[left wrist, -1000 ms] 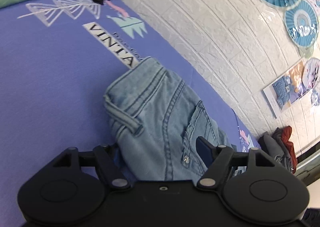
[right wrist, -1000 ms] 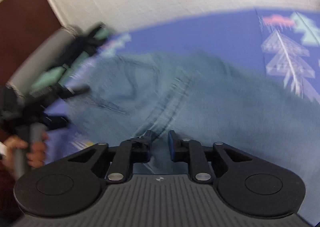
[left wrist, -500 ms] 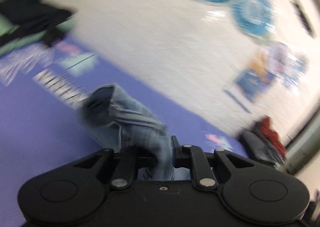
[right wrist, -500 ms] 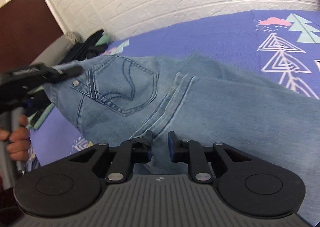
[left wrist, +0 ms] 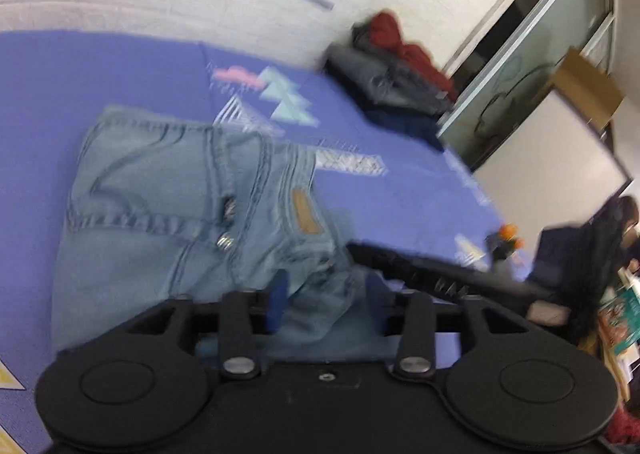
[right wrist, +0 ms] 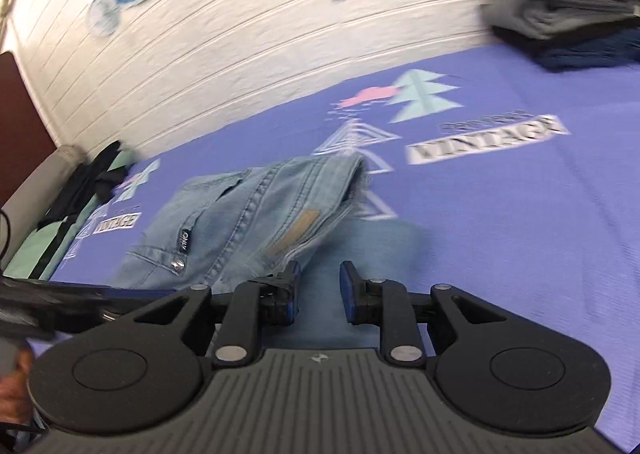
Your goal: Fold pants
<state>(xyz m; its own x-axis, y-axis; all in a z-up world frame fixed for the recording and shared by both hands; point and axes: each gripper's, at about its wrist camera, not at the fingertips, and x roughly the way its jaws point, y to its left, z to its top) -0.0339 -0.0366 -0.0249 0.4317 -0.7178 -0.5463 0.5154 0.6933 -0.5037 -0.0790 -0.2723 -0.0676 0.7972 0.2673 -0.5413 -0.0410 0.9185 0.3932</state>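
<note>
Light blue jeans [left wrist: 168,213] lie folded on a purple printed bedsheet [left wrist: 100,65], waistband and tan label uppermost. They also show in the right wrist view [right wrist: 256,221]. My left gripper [left wrist: 324,294] is open, its fingers either side of a bunched denim edge. My right gripper [right wrist: 318,288] is open over the lower denim layer, close beside the waistband. The right gripper's black body [left wrist: 432,270] shows at the right of the left wrist view.
A stack of folded clothes [right wrist: 560,1] sits at the far end of the bed by the white brick wall [right wrist: 240,45]. Dark and green clothing [right wrist: 80,189] lies at the other end. A sliding door [left wrist: 540,65] stands past the bed.
Both grippers were shut on the jeans half a second ago and have opened. The waist end has been carried over and laid down on the rest of the jeans.
</note>
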